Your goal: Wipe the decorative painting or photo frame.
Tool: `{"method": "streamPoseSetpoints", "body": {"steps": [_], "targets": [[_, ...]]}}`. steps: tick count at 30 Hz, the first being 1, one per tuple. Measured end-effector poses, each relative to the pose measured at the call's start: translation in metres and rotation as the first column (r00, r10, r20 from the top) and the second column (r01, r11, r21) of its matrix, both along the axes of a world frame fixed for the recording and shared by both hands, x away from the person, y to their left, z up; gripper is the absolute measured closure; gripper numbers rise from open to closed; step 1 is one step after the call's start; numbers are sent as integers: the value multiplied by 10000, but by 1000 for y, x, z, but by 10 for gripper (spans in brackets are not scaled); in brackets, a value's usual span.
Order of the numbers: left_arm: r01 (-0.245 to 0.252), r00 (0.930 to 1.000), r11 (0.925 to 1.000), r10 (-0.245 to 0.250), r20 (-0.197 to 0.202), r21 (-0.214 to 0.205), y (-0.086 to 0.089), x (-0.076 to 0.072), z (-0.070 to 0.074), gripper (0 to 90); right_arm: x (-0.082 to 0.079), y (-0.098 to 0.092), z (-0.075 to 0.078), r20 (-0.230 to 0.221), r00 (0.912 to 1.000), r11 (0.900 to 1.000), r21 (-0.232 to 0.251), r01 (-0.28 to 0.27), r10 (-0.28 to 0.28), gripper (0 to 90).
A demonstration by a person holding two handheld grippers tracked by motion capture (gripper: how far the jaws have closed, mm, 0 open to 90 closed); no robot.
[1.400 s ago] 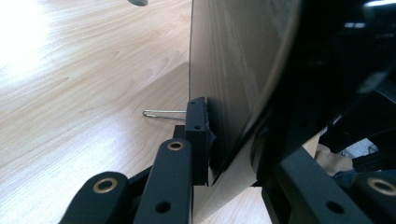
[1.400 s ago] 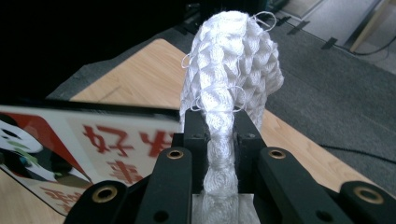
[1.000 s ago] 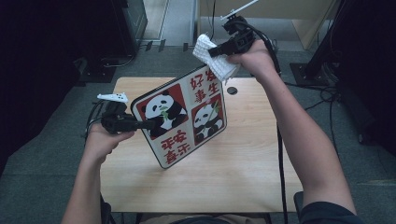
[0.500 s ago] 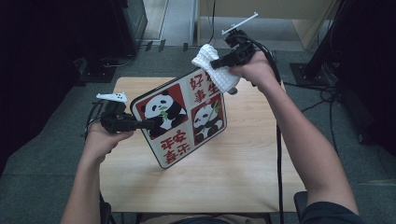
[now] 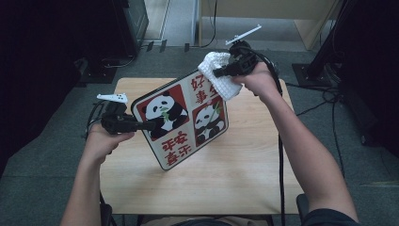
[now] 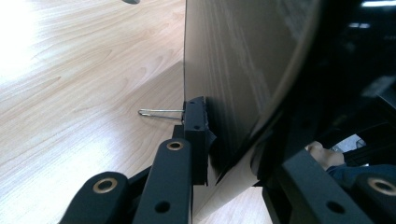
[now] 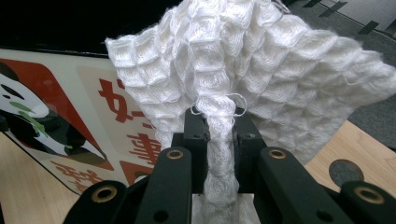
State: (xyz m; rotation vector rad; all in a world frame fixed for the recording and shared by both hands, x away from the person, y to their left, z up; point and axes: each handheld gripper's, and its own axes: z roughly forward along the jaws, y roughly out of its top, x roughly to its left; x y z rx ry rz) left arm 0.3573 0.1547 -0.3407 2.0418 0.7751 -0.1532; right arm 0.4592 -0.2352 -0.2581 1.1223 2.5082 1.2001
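Person at a wooden table (image 5: 226, 179), a gripper in each hand. Left gripper (image 5: 149, 125) has its jaws clamped on the left edge of a tray (image 5: 181, 120), holding it tilted up above the tabletop, printed face toward the person: 2 pandas in red panels plus red characters. In the left gripper view the tray (image 6: 233, 70) shows its dark back edge-on, pinched between the jaws, a thin wire clip (image 6: 161, 113) just beside them. Right gripper (image 5: 218, 72) has its jaws closed on a white waffle-weave cloth (image 5: 219, 75), bunched against the tray's upper right corner. In the right gripper view the cloth (image 7: 243, 70) fans out above the jaws, the tray (image 7: 70, 107) behind it.
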Motion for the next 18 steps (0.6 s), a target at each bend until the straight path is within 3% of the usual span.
{"method": "streamPoseSetpoints", "body": {"steps": [9,18], "targets": [[70,10000,10000,-70,-26,-20,0,0,0,770,-4,0,-9,131,9999,10000,-22,86,-86,807],[92,9999,10000,-92,-47,-31,2,1,-1,770,-5,1,-27,-85,10000,9998,-191,25,-27,806]]}}
